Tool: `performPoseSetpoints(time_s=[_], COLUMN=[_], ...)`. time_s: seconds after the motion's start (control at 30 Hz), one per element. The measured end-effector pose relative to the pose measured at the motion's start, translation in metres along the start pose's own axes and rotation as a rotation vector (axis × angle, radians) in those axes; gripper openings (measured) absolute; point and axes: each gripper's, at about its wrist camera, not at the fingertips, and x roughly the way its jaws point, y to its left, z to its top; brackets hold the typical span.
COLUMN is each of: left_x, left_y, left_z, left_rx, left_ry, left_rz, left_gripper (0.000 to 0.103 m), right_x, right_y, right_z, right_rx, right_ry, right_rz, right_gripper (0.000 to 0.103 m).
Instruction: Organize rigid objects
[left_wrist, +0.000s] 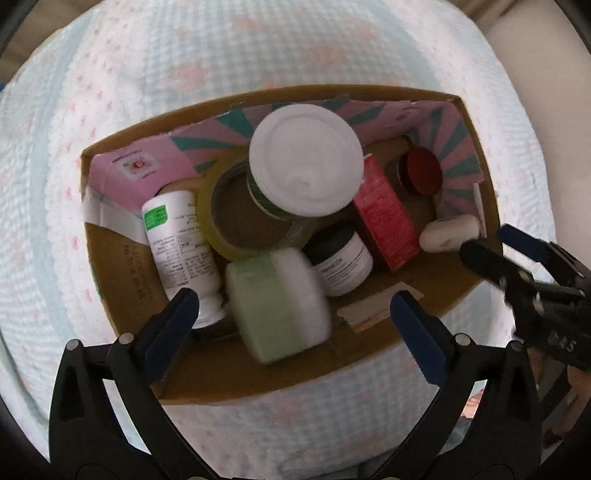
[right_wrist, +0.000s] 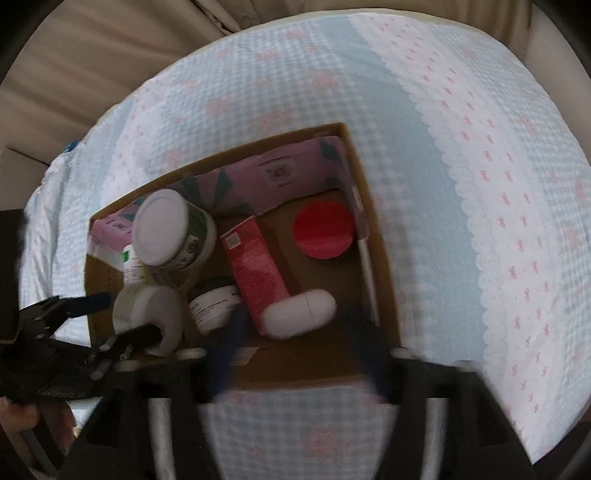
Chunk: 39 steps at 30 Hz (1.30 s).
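A cardboard box (left_wrist: 476, 155) on a checked bedspread holds several rigid items. My left gripper (left_wrist: 293, 306) points down into it and stands open. A pale green jar (left_wrist: 277, 306) lies on its side between the fingers (left_wrist: 177, 314), clear of both. Around it are a white bottle (left_wrist: 177, 236), a tape roll (left_wrist: 221, 229), a big white-lidded jar (left_wrist: 306, 158), a small dark-lidded jar (left_wrist: 343, 262), a red carton (left_wrist: 384, 218) and a red-lidded jar (left_wrist: 423, 171). My right gripper (right_wrist: 295, 312), blurred, is open astride a white oval case (right_wrist: 301, 314) without gripping it.
Pink and teal patterned card (right_wrist: 280, 173) lines the box's far wall. The pale blue and white bedspread (right_wrist: 461, 147) surrounds the box, with beige upholstery (right_wrist: 92, 55) beyond it. A hand (right_wrist: 18, 417) shows at the lower left in the right wrist view.
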Motion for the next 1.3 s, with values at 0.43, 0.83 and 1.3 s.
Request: performPoseSetpoints(time_s=[0.43, 0.83, 1.3], left_x=[-0.019, -0.059, -0.205], left_y=[0.007, -0.008, -0.092], left_z=[-0.024, -0.048, -0.078], left_rx=[-0.072, -0.098, -0.136], left_ry=[-0.039, -0.121, -0.435], left_rz=[0.015, 0.06, 0.11], left_gripper=[0.103, 0.103, 0.103], right_x=[-0.019, -0.049, -0.202], right_y=[-0.002, -0.003, -0.029], right_z=[-0.012, -0.016, -0.011], right_rx=[-0.003, -0.045, -0.204], right_ry=[0.0, -0.053, -0.178], right_rz=[-0.004, -0.002, -0.007], right_gripper=[0.103, 0.103, 0.103])
